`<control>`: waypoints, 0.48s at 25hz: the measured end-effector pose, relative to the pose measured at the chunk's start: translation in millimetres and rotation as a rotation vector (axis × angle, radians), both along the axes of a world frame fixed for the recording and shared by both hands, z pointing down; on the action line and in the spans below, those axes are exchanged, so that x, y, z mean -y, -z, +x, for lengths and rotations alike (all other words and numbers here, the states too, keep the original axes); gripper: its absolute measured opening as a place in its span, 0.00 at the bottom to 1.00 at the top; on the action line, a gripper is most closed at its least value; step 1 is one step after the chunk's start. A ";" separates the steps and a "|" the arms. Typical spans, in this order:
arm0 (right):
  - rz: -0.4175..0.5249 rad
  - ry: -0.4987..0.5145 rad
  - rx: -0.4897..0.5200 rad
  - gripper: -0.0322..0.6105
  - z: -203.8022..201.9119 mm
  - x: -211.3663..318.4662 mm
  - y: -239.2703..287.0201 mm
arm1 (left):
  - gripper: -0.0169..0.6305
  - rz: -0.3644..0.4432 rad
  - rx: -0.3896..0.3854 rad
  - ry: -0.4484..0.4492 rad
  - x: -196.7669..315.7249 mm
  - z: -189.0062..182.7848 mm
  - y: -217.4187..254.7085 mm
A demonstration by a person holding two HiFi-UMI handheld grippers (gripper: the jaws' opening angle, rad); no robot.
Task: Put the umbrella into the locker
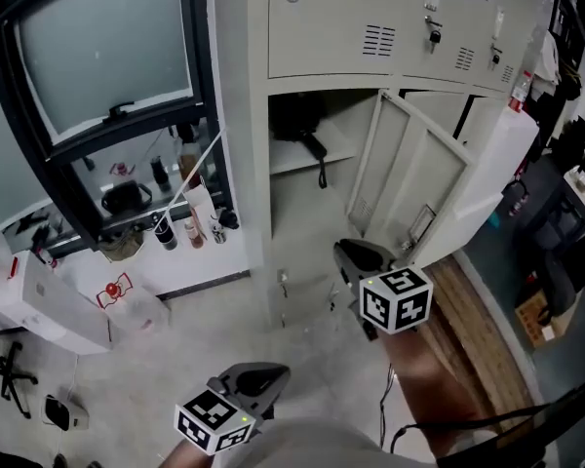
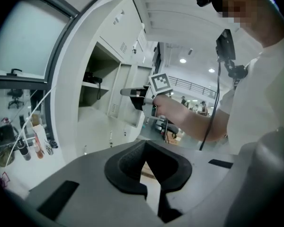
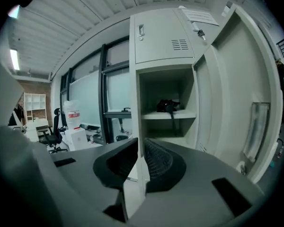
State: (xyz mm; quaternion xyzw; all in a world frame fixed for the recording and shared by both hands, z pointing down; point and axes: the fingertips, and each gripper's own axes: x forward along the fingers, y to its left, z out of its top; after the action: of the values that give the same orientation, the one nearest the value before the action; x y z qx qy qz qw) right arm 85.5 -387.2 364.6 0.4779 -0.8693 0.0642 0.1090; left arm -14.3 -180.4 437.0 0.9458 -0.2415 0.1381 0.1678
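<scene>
A black folded umbrella (image 1: 297, 125) lies on the shelf inside the open locker (image 1: 317, 217), its strap hanging over the shelf edge. It also shows in the right gripper view as the umbrella (image 3: 168, 105) and in the left gripper view as the umbrella (image 2: 92, 78). My right gripper (image 1: 359, 254) is held in front of the locker opening, well short of the shelf. Its jaws (image 3: 139, 143) stand a narrow slit apart with nothing between them. My left gripper (image 1: 263, 378) hangs lower and nearer to me. Its pads (image 2: 144, 145) meet at the tips, empty.
The locker door (image 1: 424, 178) stands swung out to the right. A dark-framed window (image 1: 107, 57) is on the left, with bottles (image 1: 190, 227) on the sill below. A white box (image 1: 44, 305) sits on the floor at left. Wooden boards (image 1: 478, 349) lie to the right.
</scene>
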 end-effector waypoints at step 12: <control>-0.131 0.149 0.010 0.09 -7.5 -122.5 -63.9 | 0.04 -0.027 0.003 0.123 -70.5 5.9 1.2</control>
State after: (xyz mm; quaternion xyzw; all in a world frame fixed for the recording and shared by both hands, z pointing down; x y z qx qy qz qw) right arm 78.0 -264.7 428.4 0.4035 -0.8969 0.1152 0.1399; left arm -8.4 -110.0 435.8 0.9267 -0.2973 0.1322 0.1882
